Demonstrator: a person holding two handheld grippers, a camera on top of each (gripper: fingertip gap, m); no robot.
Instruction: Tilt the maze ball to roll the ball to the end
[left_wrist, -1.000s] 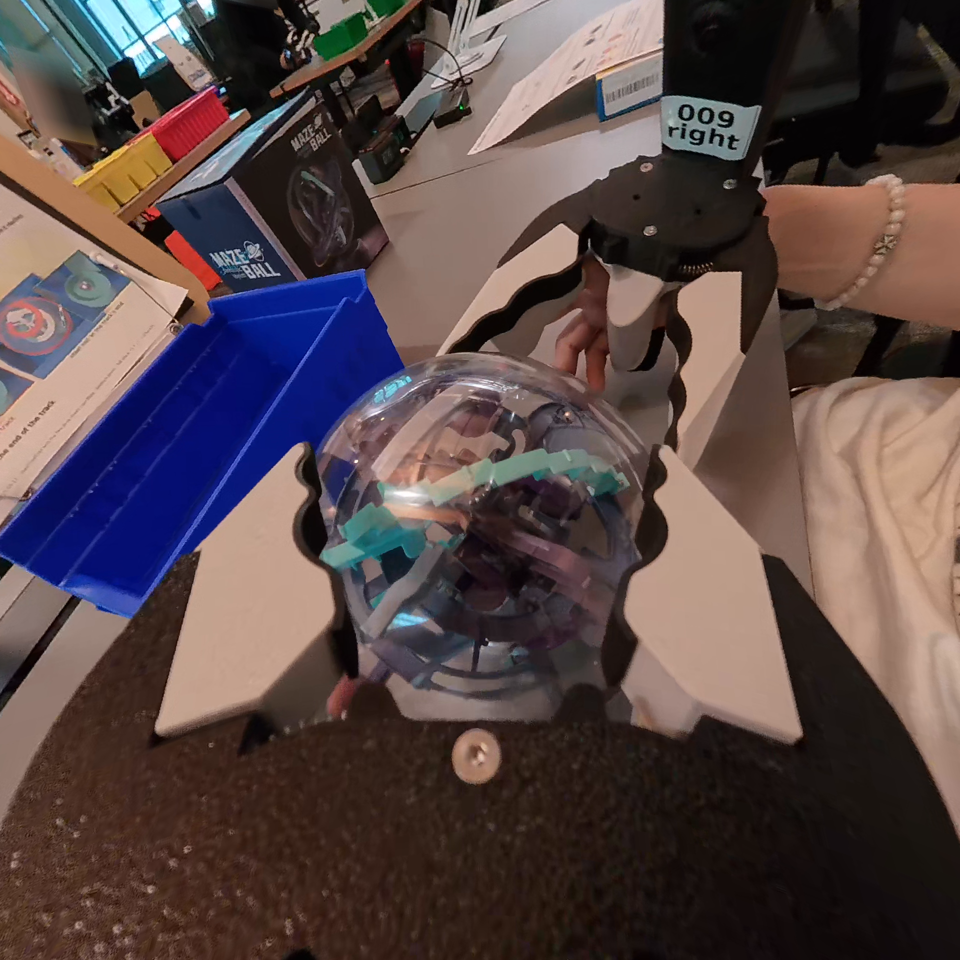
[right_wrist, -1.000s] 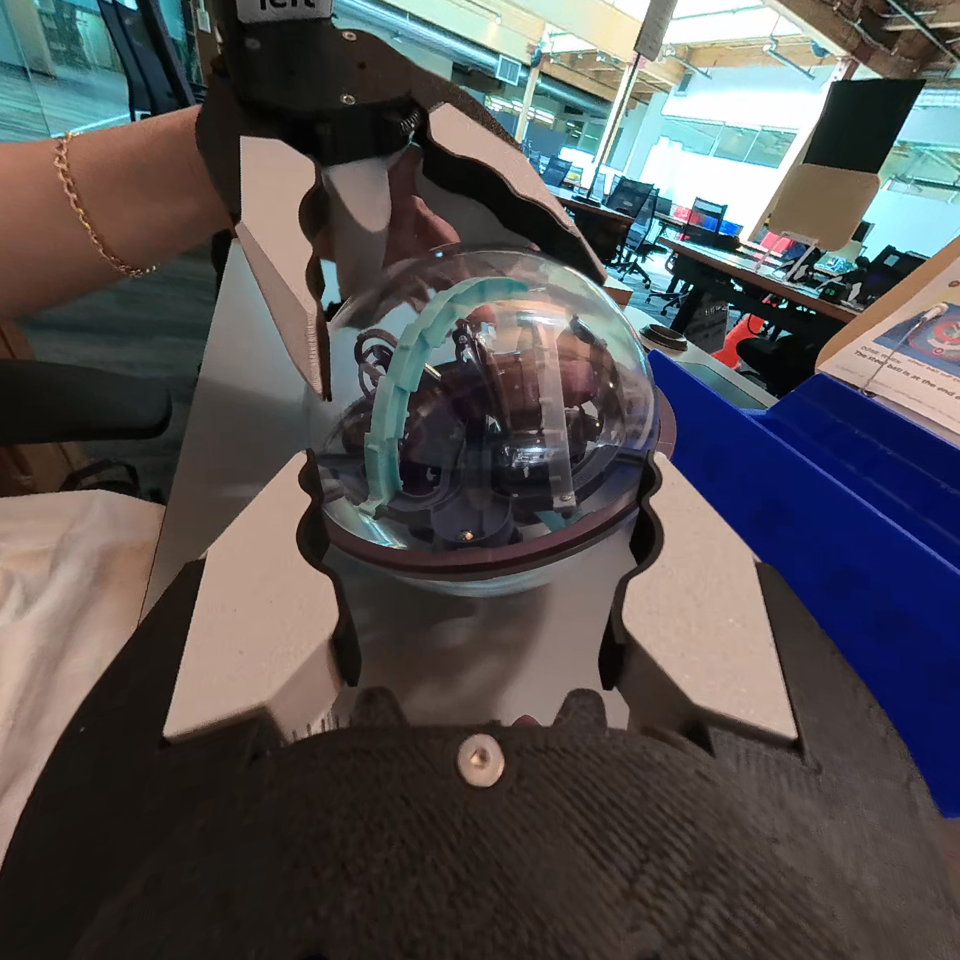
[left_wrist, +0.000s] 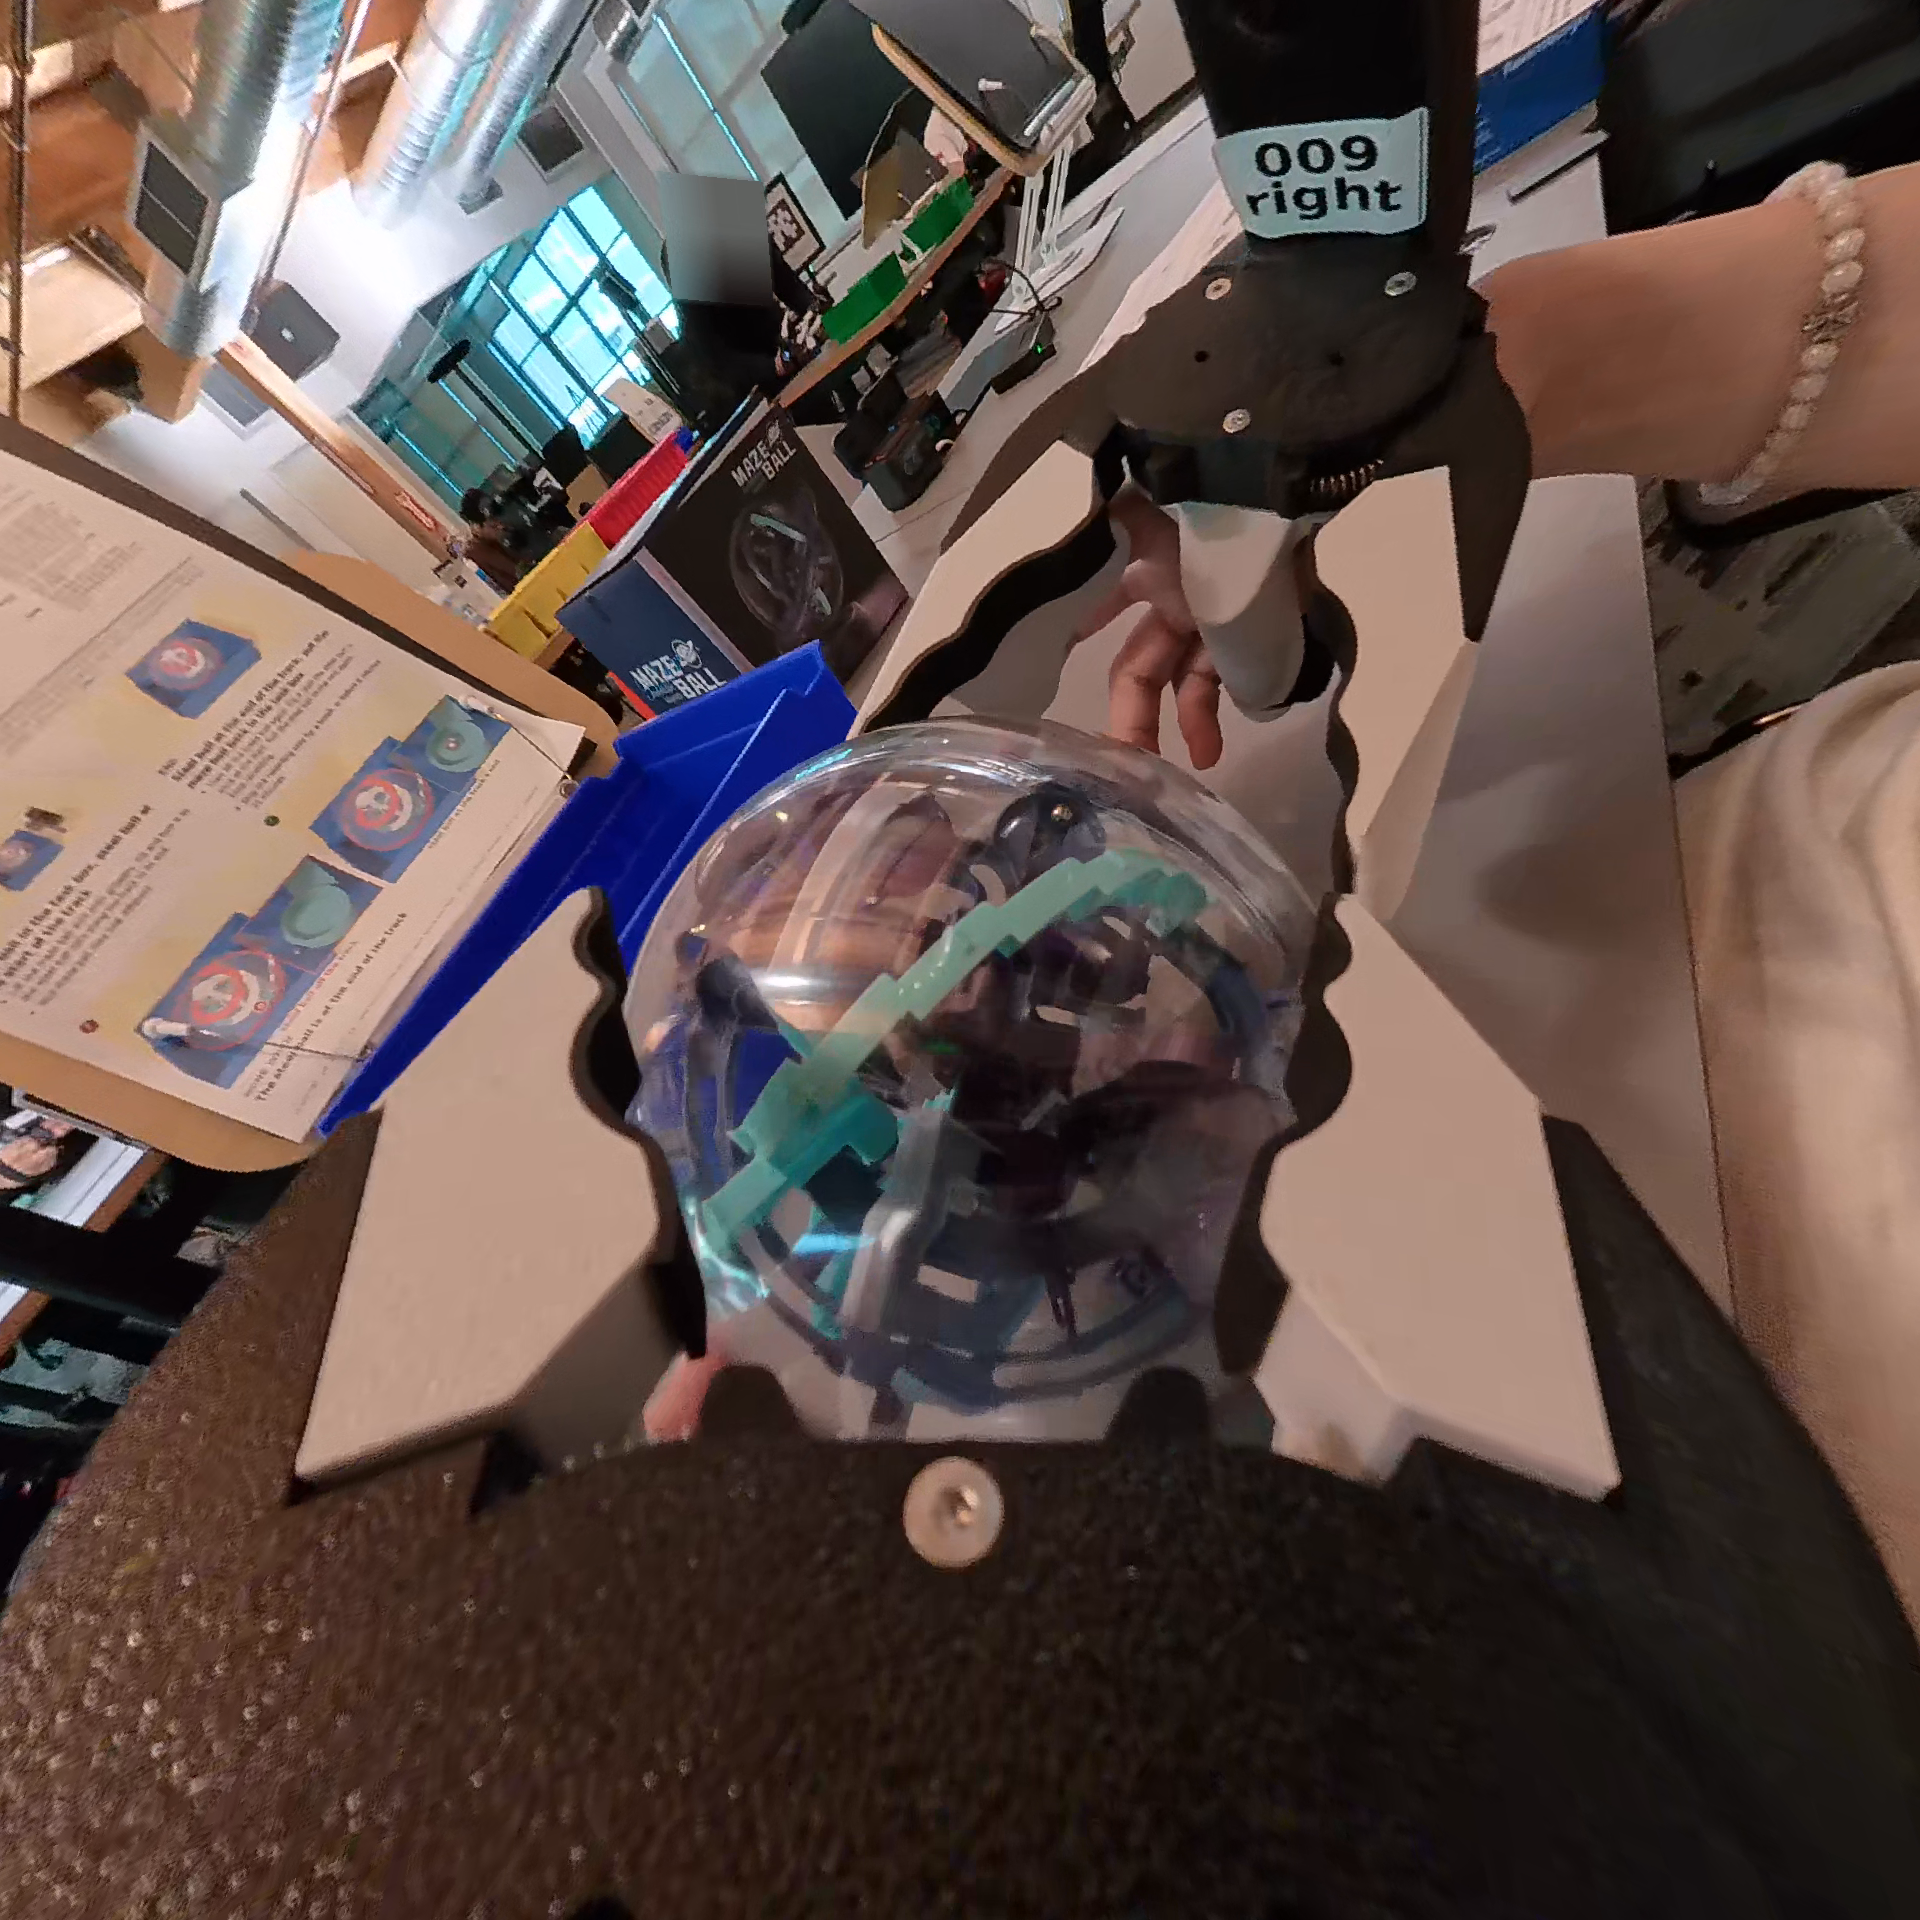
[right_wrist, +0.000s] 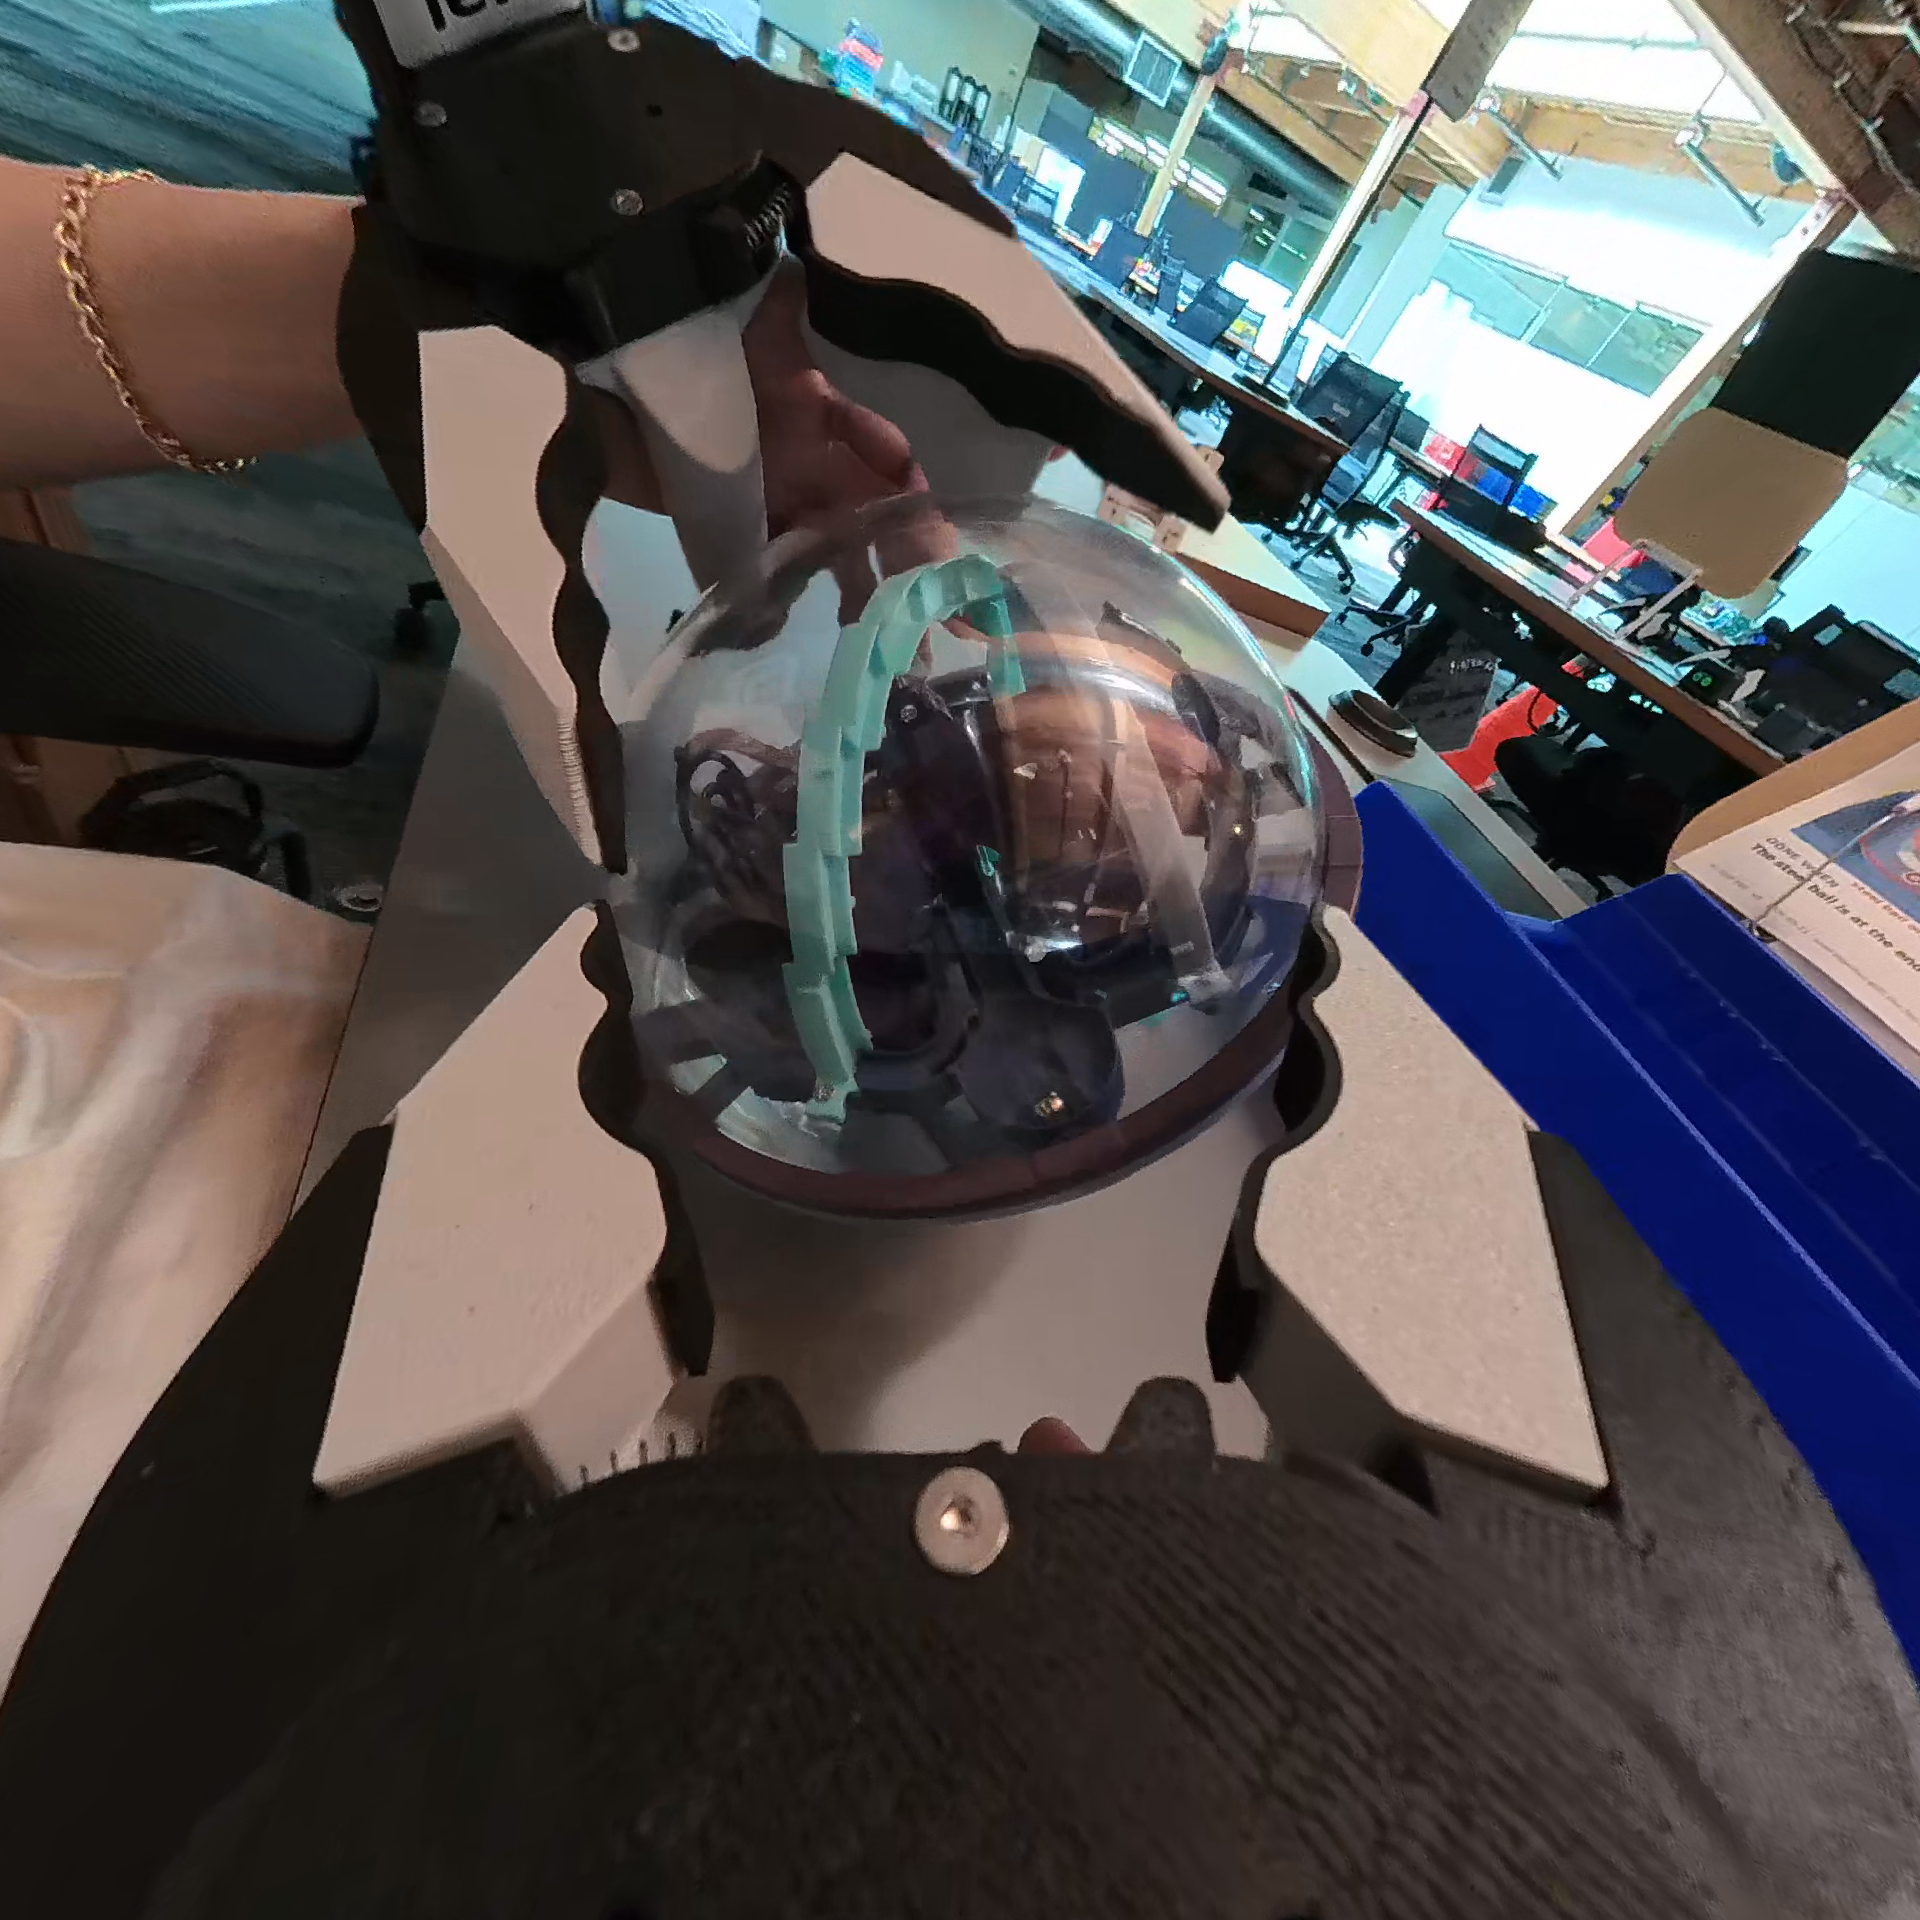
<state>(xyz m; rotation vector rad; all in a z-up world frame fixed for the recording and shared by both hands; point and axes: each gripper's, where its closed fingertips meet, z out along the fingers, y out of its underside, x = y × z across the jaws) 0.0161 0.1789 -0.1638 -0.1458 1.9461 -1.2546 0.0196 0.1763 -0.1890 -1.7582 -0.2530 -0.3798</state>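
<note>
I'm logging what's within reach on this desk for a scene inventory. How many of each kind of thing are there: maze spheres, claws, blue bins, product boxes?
Maze ball: 1
Claws, left claw and right claw: 2
Blue bin: 1
Dark product box: 1
Total: 5

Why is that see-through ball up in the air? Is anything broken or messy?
Nothing looks broken or spilled. The maze ball is held tilted between the left gripper and the right gripper, for rolling. The blue bin beside it sits normally.
</note>
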